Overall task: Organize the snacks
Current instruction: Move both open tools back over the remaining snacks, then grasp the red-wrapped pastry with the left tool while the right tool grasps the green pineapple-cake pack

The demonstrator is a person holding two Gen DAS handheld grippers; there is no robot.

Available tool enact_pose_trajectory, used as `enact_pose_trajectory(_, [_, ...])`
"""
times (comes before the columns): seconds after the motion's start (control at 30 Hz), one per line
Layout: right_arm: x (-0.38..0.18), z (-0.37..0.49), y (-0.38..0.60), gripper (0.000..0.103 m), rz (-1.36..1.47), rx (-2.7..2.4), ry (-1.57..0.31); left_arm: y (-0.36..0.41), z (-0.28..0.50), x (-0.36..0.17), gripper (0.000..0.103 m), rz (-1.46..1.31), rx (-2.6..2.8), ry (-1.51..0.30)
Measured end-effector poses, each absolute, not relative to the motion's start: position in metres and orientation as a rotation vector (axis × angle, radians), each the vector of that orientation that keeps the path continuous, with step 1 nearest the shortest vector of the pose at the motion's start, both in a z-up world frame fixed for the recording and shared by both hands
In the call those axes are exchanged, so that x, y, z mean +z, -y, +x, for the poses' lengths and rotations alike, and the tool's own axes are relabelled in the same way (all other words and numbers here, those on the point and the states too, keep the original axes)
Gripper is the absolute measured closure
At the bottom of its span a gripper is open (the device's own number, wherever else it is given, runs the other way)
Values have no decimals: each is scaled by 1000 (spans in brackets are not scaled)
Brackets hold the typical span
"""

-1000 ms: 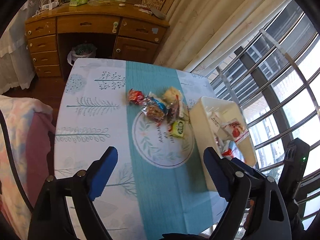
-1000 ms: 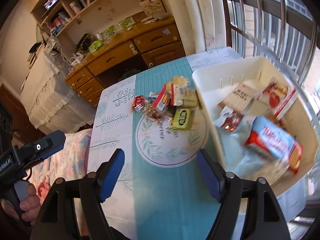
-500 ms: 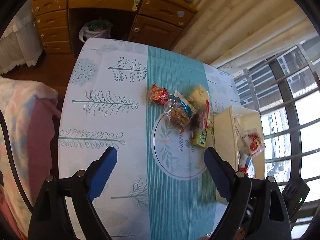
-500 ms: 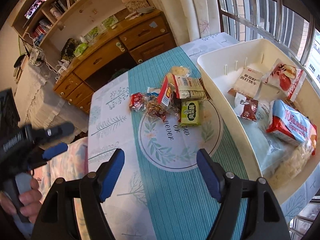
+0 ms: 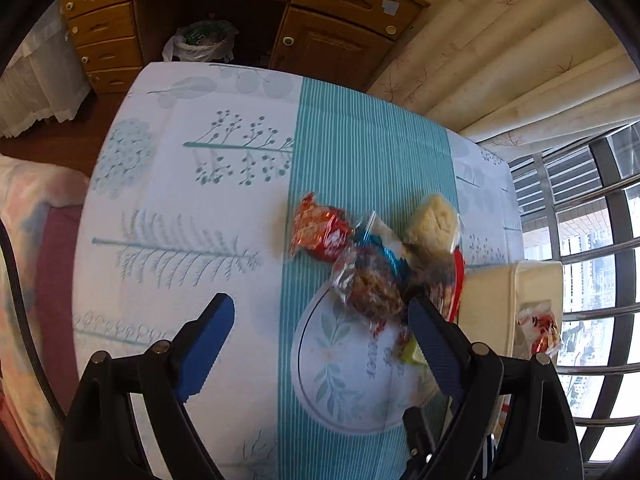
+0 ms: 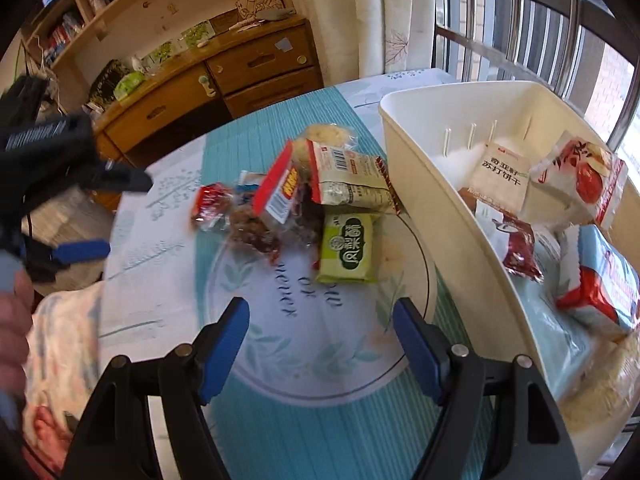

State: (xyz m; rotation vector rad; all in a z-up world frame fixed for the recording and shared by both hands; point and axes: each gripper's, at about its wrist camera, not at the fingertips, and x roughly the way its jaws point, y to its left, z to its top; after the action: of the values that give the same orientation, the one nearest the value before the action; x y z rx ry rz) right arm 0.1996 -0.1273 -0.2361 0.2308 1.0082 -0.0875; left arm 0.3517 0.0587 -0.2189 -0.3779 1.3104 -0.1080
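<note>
Snack pile heaped mid-worktop on the teal runner, green packet at its near edge. White bin just beside, right, already holding packets. Left claw spread wide, empty, above the pile. Right claw likewise apart, empty.

Left hand-held gripper and right hand-held gripper gape wide (nothing held).

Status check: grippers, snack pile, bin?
Left gripper and right gripper open, empty. Loose snack pile on table beside white plastic bin. Nothing blocking.
</note>
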Motion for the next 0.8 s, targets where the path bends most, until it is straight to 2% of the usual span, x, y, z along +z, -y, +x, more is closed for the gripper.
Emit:
enact_pose_trajectory(0.7, [-282,232,128,28,91,-118,-943,-48,410,-292,15,-399,-62,-1349])
enact_pose_trajectory(0.8, [-284,237,128,33,83,-113,-940,-46,414,-296,19,-400,-64,-1355])
